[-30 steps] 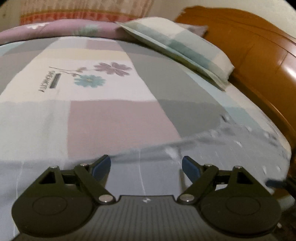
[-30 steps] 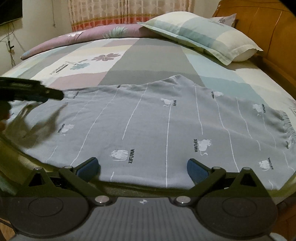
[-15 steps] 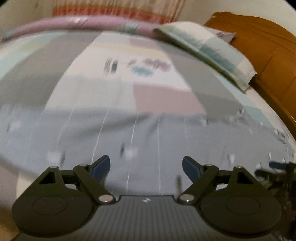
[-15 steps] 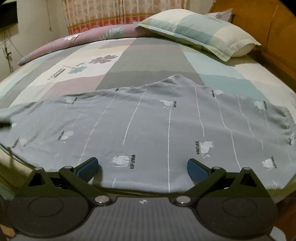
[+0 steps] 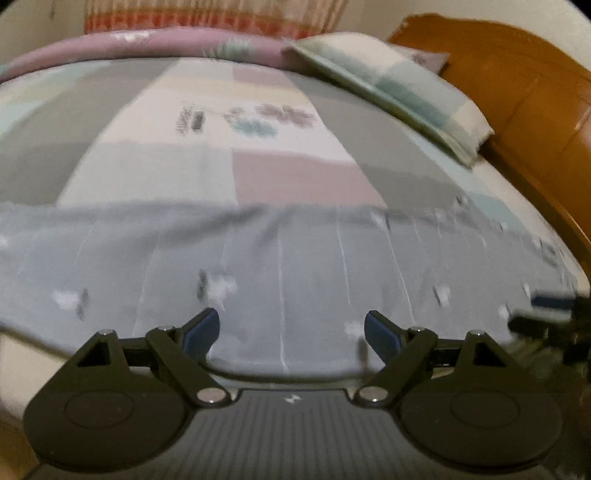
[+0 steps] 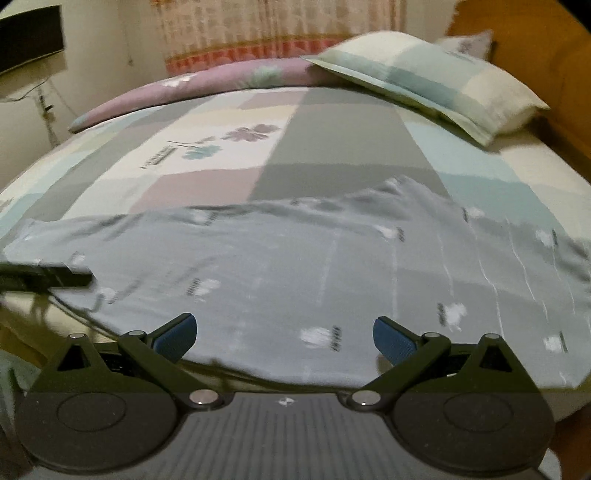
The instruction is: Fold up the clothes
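Note:
A grey garment [image 5: 295, 266] [image 6: 332, 266] with thin white stripes and small white prints lies spread flat across the near part of the bed. My left gripper [image 5: 291, 332] hovers open over its near hem, nothing between the blue pads. My right gripper [image 6: 284, 336] is open too, above the near edge of the same cloth, holding nothing. The right gripper's dark fingers [image 5: 546, 314] show at the right edge of the left wrist view. The left gripper's finger [image 6: 48, 278] reaches in at the left edge of the right wrist view. Both views are motion-blurred.
The bed has a patchwork sheet [image 6: 280, 155] with flower prints. A checked pillow [image 6: 424, 77] lies at the far right against a wooden headboard [image 5: 517, 96]. A rolled purple quilt [image 6: 192, 92] runs along the far side, with a curtain [image 6: 266, 33] behind.
The left gripper swung across the bed so the garment's middle now lies under it. The right gripper rose a little and shifted; the left gripper's finger is back in at its left edge.

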A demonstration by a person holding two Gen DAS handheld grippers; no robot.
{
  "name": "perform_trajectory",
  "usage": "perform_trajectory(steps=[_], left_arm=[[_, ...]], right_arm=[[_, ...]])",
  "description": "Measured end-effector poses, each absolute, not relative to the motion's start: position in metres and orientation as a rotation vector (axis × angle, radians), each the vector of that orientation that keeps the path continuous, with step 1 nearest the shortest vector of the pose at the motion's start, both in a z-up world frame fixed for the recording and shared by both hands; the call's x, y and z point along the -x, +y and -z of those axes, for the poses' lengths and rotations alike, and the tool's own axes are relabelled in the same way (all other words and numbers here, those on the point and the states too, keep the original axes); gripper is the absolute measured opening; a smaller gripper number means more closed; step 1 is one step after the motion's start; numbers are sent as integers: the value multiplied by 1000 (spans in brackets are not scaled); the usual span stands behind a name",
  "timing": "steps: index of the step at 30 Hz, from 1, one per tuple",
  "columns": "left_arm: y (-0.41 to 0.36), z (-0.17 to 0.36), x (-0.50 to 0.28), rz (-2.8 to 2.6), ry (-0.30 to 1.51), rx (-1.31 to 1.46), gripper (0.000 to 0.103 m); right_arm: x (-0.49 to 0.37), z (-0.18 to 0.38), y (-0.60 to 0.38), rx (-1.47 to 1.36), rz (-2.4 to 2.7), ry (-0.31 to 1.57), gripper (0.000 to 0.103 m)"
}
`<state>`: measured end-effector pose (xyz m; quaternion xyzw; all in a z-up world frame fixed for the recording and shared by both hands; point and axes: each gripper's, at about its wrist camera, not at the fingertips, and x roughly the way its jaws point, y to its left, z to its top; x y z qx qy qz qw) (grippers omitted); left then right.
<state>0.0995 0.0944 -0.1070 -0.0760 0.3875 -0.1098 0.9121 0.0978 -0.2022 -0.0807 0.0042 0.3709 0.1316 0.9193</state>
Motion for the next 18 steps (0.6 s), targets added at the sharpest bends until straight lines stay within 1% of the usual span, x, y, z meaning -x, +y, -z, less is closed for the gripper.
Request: perform_trajectory(steps=[2,5,9,14,18], left_arm=[[91,106,-86,238,814,105,86],[102,95,-85,253,873,152,84],[122,74,-105,206,787,187,85],[128,83,-143,203,782,213,86],[134,104,-143,243,797,252,87]], right_arm=[[-98,76,-195,1,-293,750,103],[-103,74,-182,20,-325,749,103],[-111,70,-157,73,-367,732,103],[-133,79,-117,158,-423,748,103],[-136,102,-97,230,-432,811,103]])
